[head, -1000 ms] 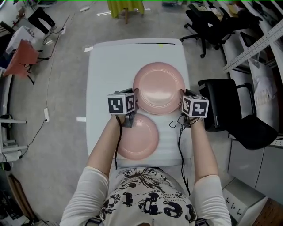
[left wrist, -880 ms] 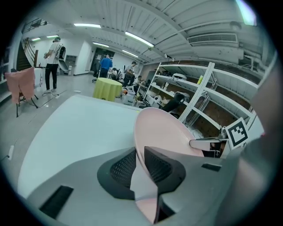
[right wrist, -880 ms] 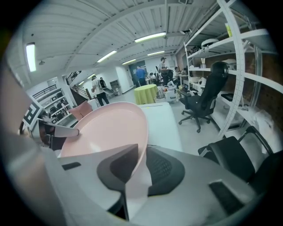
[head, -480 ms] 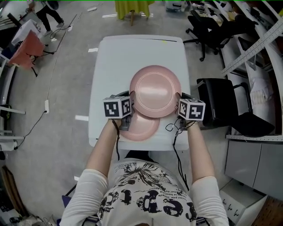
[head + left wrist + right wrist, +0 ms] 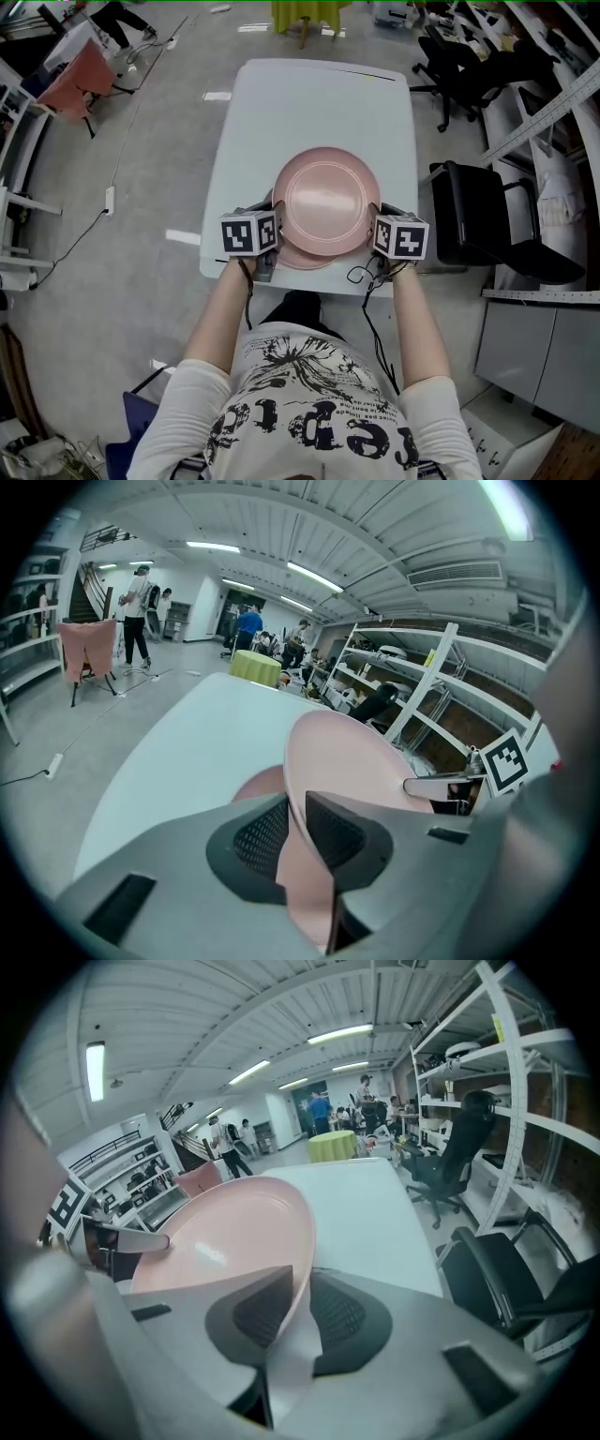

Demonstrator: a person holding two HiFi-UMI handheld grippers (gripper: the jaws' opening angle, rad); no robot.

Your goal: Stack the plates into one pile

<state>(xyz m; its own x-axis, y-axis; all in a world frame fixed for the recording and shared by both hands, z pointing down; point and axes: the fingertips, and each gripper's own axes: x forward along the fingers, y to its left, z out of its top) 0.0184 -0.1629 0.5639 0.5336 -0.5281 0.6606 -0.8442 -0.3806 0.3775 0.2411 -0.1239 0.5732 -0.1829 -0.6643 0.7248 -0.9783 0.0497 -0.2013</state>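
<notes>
A pink plate hangs level above the white table, held at both sides. My left gripper is shut on its left rim, the edge pinched between the pads, as the left gripper view shows on the plate. My right gripper is shut on the right rim, seen in the right gripper view on the plate. A second pink plate lies on the table near its front edge, almost wholly covered by the held one; only its near rim shows.
Black office chairs stand right of the table, more at the back right. A yellow-green covered table stands beyond the far end. Metal shelving lines the right side. People stand far off in the room.
Both grippers carried the plate toward me along the table. It now covers nearly all of the lower plate, which showed much more a second ago.
</notes>
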